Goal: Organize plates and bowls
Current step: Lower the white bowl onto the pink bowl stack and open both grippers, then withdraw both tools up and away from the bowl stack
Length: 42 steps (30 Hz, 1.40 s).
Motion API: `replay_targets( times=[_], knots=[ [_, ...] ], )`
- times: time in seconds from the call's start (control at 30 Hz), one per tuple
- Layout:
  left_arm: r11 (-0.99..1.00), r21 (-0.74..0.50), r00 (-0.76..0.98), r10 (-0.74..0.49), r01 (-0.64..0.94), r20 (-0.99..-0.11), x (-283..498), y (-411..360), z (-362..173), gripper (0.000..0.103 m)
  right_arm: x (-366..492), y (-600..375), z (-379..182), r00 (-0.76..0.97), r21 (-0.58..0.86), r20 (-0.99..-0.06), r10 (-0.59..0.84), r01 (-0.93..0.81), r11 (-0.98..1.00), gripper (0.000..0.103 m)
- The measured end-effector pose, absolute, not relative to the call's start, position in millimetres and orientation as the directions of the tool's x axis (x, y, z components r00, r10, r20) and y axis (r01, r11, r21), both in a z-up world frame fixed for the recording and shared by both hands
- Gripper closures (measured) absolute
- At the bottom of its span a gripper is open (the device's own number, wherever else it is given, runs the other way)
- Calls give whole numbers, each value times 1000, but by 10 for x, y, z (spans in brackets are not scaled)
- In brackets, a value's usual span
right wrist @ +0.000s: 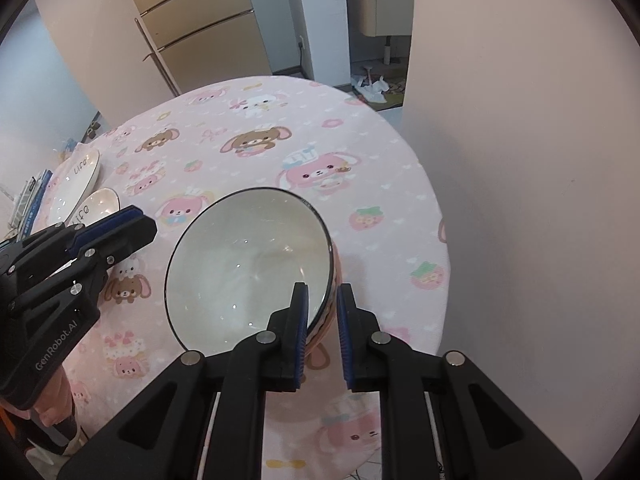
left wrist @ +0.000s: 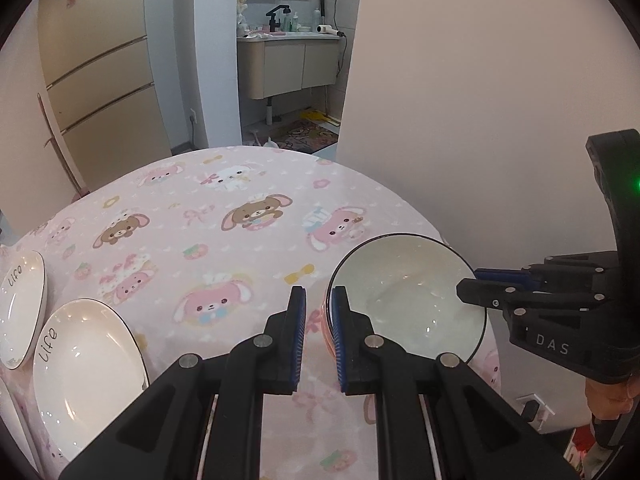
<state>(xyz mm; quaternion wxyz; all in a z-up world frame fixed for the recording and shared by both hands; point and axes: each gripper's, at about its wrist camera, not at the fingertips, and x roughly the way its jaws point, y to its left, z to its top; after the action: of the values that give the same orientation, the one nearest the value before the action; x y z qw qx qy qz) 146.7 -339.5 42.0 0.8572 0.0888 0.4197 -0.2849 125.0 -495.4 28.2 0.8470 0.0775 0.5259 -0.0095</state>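
Note:
A white bowl (left wrist: 408, 300) with a dark rim and pink outside is tilted above the pink round table (left wrist: 224, 240). My left gripper (left wrist: 319, 298) straddles its left rim, jaws narrowly apart. My right gripper (right wrist: 322, 294) straddles the bowl's near right rim (right wrist: 248, 268), one finger inside and one outside, and also shows in the left view (left wrist: 476, 280). Two white "Life" plates (left wrist: 84, 360) (left wrist: 20, 300) lie at the table's left; they also show in the right view (right wrist: 80, 176).
A pale wall (left wrist: 480, 100) stands close to the table's right edge. A fridge (left wrist: 104, 72) stands behind the table on the left, and a doorway leads to a bathroom vanity (left wrist: 292, 60). Books or papers (right wrist: 28, 200) sit beyond the left edge.

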Motion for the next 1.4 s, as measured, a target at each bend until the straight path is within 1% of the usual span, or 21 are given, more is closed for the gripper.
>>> replay_targets(
  times=[0.13, 0.23, 0.4, 0.6, 0.8, 0.87, 0.9, 0.93, 0.97, 1.0, 1.07, 1.13, 1.2, 1.23, 1.27, 1.3, 1.33, 1.37, 1.4],
  knots=[
    [828, -81, 501, -410, 554, -762, 1437, -3373, 438, 90, 1244, -4948, 283, 456, 120, -888, 62, 98, 988, 92],
    [837, -91, 506, -409, 540, -760, 1446, -3329, 461, 90, 1276, -4950, 238, 468, 111, -882, 52, 98, 989, 92],
    [843, -88, 508, -400, 531, -763, 1441, -3267, 469, 90, 1358, -5014, 181, 460, 143, -885, 70, 124, 982, 92],
    [841, -101, 508, -413, 532, -756, 1420, -3168, 466, 90, 1246, -4963, 196, 489, 112, -871, 43, 112, 987, 90],
    [834, -95, 538, -433, 543, -723, 1331, -3086, 560, 90, 1075, -4867, 329, 531, 62, -847, -9, 114, 992, 89],
    [842, -103, 561, -438, 529, -702, 1299, -3035, 623, 81, 1012, -4836, 411, 552, 59, -834, -12, 110, 992, 89],
    [848, -109, 577, -440, 518, -688, 1284, -2997, 666, 62, 975, -4825, 462, 569, 67, -822, -8, 109, 992, 89],
    [852, -120, 596, -449, 509, -666, 1266, -2948, 716, 36, 931, -4816, 520, 589, 77, -808, -5, 113, 991, 89],
    [852, -135, 619, -468, 506, -631, 1238, -2888, 774, 27, 877, -4809, 590, 612, 89, -791, -3, 120, 989, 89],
    [852, -141, 640, -479, 505, -600, 1208, -2841, 824, 19, 832, -4799, 646, 629, 98, -778, 0, 121, 988, 89],
    [857, -128, 683, -480, 499, -551, 1131, -2760, 927, 19, 748, -4769, 763, 663, 116, -749, 11, 115, 987, 89],
    [856, -127, 711, -490, 500, -504, 1055, -2672, 1033, 16, 663, -4738, 884, 702, 123, -712, 7, 115, 986, 89],
    [855, -137, 742, -504, 499, -441, 950, -2556, 1142, 15, 591, -4700, 991, 736, 113, -677, -11, 119, 986, 87],
    [855, -136, 758, -509, 501, -408, 890, -2498, 1195, 13, 548, -4674, 1044, 756, 101, -654, -27, 123, 987, 80],
    [856, -130, 769, -509, 501, -385, 845, -2450, 1240, 11, 505, -4643, 1096, 778, 88, -627, -40, 121, 989, 67],
    [859, -119, 786, -504, 497, -358, 791, -2392, 1303, 5, 458, -4610, 1148, 800, 74, -598, -55, 123, 990, 60],
    [863, -110, 799, -499, 493, -335, 746, -2346, 1349, 0, 417, -4581, 1194, 819, 66, -569, -67, 127, 990, 51],
    [869, -102, 815, -491, 485, -309, 696, -2292, 1398, 0, 365, -4548, 1243, 842, 64, -535, -73, 127, 990, 46],
    [872, -98, 824, -485, 479, -292, 664, -2251, 1432, 0, 335, -4518, 1283, 857, 64, -510, -74, 124, 990, 44]
  ],
)
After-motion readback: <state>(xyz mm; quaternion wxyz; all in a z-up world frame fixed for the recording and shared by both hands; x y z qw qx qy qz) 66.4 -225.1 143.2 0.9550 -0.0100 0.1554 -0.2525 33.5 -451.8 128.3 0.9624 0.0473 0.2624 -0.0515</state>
